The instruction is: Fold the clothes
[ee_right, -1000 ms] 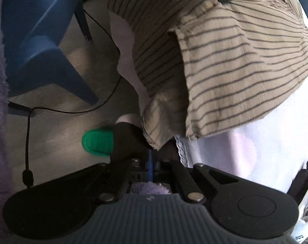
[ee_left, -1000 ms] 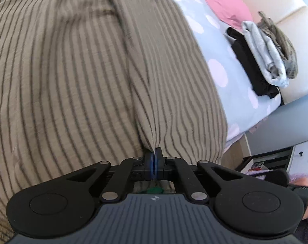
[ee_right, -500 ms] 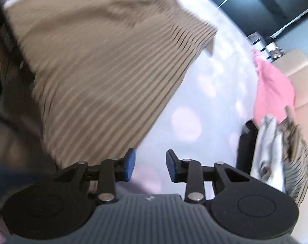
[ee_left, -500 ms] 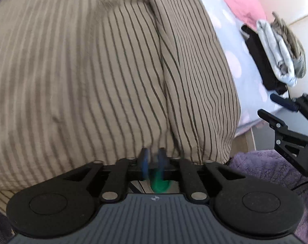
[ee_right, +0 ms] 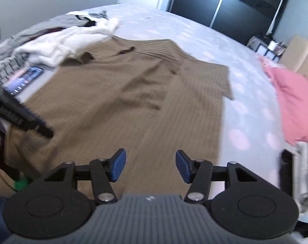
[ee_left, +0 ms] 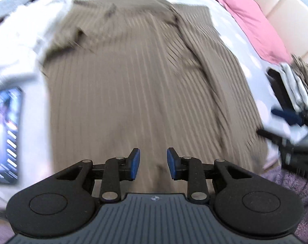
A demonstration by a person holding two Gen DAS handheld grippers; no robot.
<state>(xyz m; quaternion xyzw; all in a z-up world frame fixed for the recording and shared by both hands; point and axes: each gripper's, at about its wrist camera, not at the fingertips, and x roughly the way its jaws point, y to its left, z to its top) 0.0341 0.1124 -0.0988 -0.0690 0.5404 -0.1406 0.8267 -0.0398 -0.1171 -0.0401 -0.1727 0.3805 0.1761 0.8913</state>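
A tan striped shirt [ee_left: 137, 85] lies spread flat on the bed, its hem toward me and its collar [ee_right: 125, 50] at the far end. My left gripper [ee_left: 153, 163] hovers open over the hem with nothing between its fingers. The right gripper [ee_right: 150, 165] is also open and empty, above the shirt's [ee_right: 133, 105] near right part. In the left wrist view the right gripper [ee_left: 284, 126] shows blurred at the right edge. At the left edge of the right wrist view the left gripper [ee_right: 22, 118] juts in.
The bed has a pale sheet with pink dots [ee_right: 245, 109]. A phone [ee_left: 5, 134] with a lit screen lies left of the shirt. White and grey clothes [ee_right: 58, 40] are heaped at the far left. A pink pillow [ee_right: 294, 101] and a stack of folded clothes [ee_left: 292, 85] sit at the right.
Both grippers let go of the shirt and opened. The shirt, held up a second ago, now lies flat on the bed, and both grippers have pulled back above its hem.
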